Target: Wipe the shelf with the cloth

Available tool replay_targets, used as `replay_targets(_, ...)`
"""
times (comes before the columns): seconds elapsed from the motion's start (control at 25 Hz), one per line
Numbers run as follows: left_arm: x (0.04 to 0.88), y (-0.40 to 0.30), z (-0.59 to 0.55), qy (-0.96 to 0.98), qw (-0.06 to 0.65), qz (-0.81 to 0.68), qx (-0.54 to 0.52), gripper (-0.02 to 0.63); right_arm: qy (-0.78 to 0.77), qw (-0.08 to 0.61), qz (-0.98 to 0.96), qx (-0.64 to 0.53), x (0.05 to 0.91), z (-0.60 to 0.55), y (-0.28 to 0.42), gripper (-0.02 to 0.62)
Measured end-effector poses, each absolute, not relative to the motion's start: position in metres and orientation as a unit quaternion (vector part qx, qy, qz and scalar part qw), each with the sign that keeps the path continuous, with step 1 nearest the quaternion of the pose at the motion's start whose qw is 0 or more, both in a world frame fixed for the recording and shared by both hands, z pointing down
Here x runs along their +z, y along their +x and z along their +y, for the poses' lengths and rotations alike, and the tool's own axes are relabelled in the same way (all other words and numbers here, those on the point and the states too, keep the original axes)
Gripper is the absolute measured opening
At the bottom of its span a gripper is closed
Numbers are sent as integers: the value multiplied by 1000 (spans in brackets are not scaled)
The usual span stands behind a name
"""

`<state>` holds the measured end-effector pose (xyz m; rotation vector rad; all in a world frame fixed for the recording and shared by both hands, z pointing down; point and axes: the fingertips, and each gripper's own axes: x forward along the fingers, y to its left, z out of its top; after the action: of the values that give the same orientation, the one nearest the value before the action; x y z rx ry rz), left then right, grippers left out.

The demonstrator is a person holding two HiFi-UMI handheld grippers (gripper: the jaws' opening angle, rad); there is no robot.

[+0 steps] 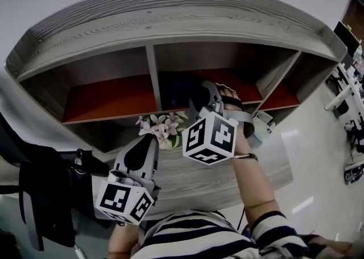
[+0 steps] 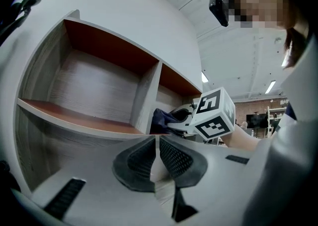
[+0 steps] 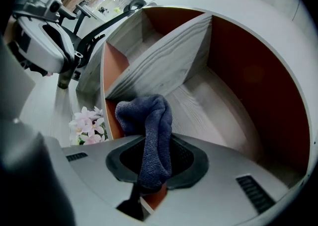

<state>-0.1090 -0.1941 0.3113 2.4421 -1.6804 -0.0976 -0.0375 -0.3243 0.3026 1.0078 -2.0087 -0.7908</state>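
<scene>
At the front edge of the shelf (image 3: 218, 120), the right tongs (image 3: 156, 163) pinched the cloth (image 3: 151, 125); it looked soft and light, best held by a bunched fold. The left tongs (image 2: 156, 158) were pressed together, empty.

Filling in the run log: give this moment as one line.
phase: wiping shelf | right gripper: shut on cloth, in middle compartment | left gripper: shut, empty, clear of shelf

Black-and-white striped shirt (image 1: 196, 236)
</scene>
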Motion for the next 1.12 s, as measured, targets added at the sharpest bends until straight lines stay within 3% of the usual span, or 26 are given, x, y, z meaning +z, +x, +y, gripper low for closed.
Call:
replay_targets(0.76, 318, -77, -193, 844, 93, -528, -21, 37, 518, 432, -685, -275, 304, -351, 85, 98)
replay_targets(1.12, 321, -72, -189, 852, 95, -515, -22, 37, 552, 449, -648, -271, 304, -352, 111, 97)
